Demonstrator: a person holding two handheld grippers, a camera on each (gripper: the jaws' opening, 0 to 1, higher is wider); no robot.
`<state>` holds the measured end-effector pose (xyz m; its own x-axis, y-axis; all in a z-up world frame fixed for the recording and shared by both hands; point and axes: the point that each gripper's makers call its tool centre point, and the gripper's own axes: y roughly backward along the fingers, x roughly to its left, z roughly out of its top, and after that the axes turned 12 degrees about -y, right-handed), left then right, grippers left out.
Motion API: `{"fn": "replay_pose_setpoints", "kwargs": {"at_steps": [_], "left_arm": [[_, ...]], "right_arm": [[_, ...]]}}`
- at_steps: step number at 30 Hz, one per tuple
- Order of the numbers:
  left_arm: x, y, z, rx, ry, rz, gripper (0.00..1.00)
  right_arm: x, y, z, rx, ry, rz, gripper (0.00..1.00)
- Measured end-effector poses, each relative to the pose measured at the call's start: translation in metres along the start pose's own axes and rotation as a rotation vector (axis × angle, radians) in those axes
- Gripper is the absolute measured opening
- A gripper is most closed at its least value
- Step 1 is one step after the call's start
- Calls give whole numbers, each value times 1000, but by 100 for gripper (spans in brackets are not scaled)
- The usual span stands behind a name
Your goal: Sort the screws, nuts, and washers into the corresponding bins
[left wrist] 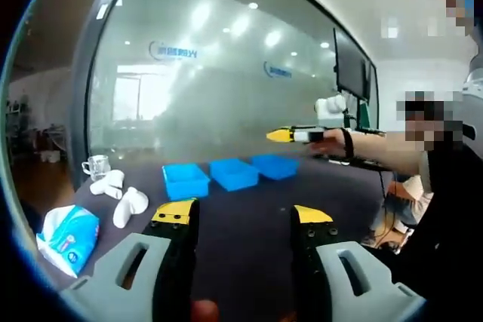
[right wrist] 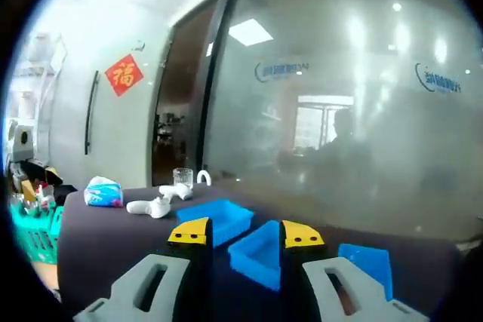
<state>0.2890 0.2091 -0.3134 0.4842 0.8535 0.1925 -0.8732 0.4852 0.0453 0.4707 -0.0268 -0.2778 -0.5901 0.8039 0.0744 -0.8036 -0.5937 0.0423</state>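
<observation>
Three blue bins (left wrist: 230, 173) stand in a row on the dark table (left wrist: 249, 224), before the frosted glass wall; the left gripper (left wrist: 243, 216) hovers over the table short of them, jaws apart and empty; the right gripper (right wrist: 245, 237) hangs above them, likewise open; no screws, nuts or washers can be made out.

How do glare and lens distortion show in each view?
Left gripper view: ceiling lights glare as soft spots on the frosted glass wall, whose frame bows. Right gripper view: similar reflections on the glass, the blue bins sit slightly blurred, and the door frame leans.
</observation>
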Motion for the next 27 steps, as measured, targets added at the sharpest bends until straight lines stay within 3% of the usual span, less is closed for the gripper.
{"fn": "replay_pose_setpoints", "kwargs": {"at_steps": [8,17,23,27], "left_arm": [[-9,-8,5,-10,-14,-32,47],[-17,-15,8,-6,-27,-63,47],[-24,-18,8,5,-41,-88,47],[-27,-18,7,10,-47,-102,48]], "right_arm": [[13,73,-2,-30,-28,39,31],[15,129,-15,-37,-56,40,31],[1,154,-30,-35,-23,8,32],[-8,170,-40,-21,-65,-8,34]]}}
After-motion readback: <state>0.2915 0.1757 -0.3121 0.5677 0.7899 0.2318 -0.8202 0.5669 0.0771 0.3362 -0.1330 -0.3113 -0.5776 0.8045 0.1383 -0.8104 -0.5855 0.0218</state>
